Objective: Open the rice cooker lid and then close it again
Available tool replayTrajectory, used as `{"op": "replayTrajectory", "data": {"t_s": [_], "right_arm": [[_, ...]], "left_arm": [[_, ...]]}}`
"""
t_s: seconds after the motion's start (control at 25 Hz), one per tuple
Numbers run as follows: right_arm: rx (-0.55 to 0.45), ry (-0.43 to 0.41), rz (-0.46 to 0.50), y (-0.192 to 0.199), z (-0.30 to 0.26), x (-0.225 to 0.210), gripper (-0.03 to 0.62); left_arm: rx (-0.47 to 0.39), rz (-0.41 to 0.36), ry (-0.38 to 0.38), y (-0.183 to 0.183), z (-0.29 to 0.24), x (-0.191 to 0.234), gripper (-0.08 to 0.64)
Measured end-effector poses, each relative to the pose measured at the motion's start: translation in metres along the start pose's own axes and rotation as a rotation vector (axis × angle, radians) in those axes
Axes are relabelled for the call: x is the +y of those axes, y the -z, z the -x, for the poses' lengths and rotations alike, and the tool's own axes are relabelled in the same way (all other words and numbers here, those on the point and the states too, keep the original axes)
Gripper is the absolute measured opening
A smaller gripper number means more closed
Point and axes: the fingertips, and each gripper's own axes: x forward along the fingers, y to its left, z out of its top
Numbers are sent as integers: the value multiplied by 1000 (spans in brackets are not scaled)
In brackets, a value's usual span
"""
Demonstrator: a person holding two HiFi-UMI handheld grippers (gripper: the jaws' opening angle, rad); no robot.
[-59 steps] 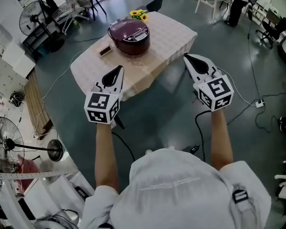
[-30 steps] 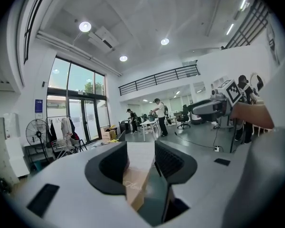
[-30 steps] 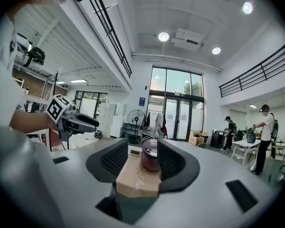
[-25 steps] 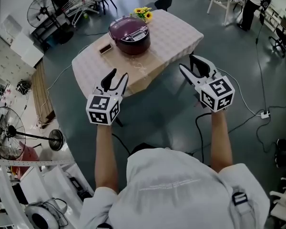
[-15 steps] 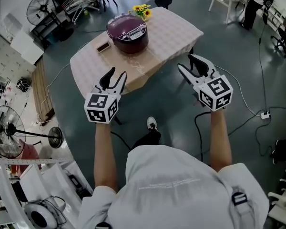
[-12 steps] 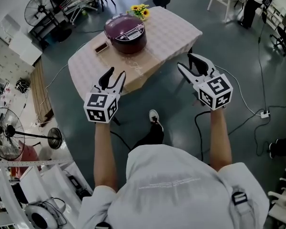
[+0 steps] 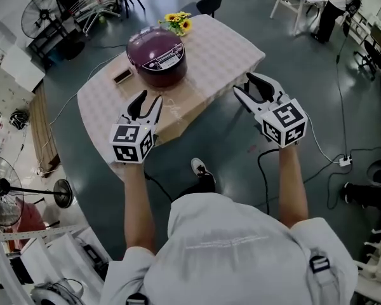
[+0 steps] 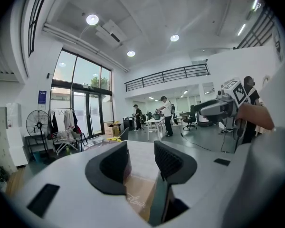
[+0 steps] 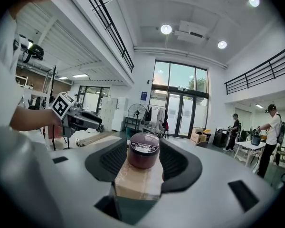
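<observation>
A maroon rice cooker stands with its lid down on a table covered in a beige checked cloth. In the head view my left gripper hovers over the table's near edge, short of the cooker, open and empty. Level with it, my right gripper is off the table's right corner, over the floor, also open and empty. In the right gripper view the cooker shows far off between the spread jaws of my right gripper. My left gripper looks across the cloth; its left jaw mostly hides the cooker.
Yellow sunflowers stand behind the cooker, and a small dark box lies on the cloth to its left. A black chair is at the table's far side. Fans stand at the left. Cables and a power strip cross the floor at right.
Both grippers have moved forward toward the table, still open. The table and cooker sit nearer and lower in the head view. A shoe has come into view below.
</observation>
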Motion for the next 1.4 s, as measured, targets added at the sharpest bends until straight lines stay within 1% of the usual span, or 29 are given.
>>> {"op": "replayTrajectory", "data": {"t_s": [0.28,0.48,0.8,1.08,1.4], "right_arm": [[27,-18,6,-8,-61,-50,221],[51,-55,10,-5,-110,-69,224],[112,-116,45,5,-178,-92,225],[168,-187,87,14,-225,-92,225],[204,-287,166,18,-264,-76,225]], "left_arm": [[26,26,-2,-5,-66,33,193],[45,35,-7,-2,-103,59,193],[67,92,-23,11,-150,98,193],[86,132,-37,26,-169,119,193],[114,169,-86,39,-162,135,192]]}}
